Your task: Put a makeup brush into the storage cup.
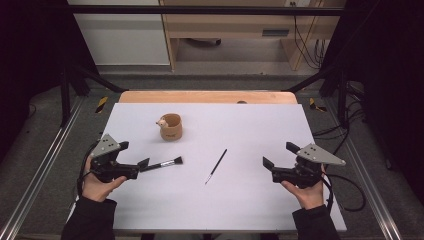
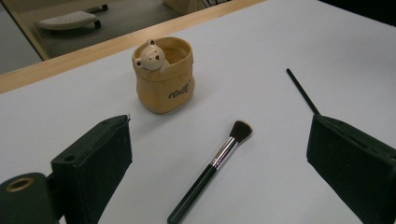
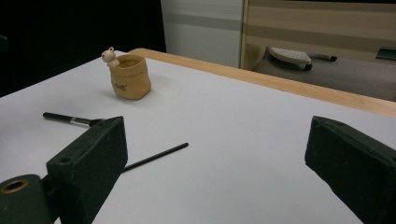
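White table [image 1: 260,200], wooden strip along its far edge; three loose items lay on it, with a claw at each near corner.

Item 1: brush [image 1: 165,163], black handle, silver ferrule, dark bristle head. It lay flat at the near left of the table, bristles pointing right, handle end toward the left claw. In the left gripper view the brush [image 2: 212,170] lay on the table between the two jaws, untouched by either, bristles toward the far side.

Item 2: thin stick [image 1: 216,166], black, slender, lying flat near the table's middle, slanted from near left to far right, well apart from the brush. Its far end showed past the jaw in the left gripper view [image 2: 301,91], and part of its length in the right gripper view [image 3: 156,156].

Item 3: pot [image 1: 171,127], tan, shaped like a small sack, upright, with a pale bear figure peeking over its left rim and dark lettering on its front. It stood on the far left part of the table, beyond the brush and apart from it; seen also in the left gripper view [image 2: 163,74] and the right gripper view [image 3: 130,77].

Left claw [image 1: 144,163]: held in the left hand, jaws spread wide, gripping nothing, tips just beside the brush handle.

Right claw [image 1: 268,162]: held in the right hand at the near right, jaws spread wide, gripping nothing, well apart from all items.
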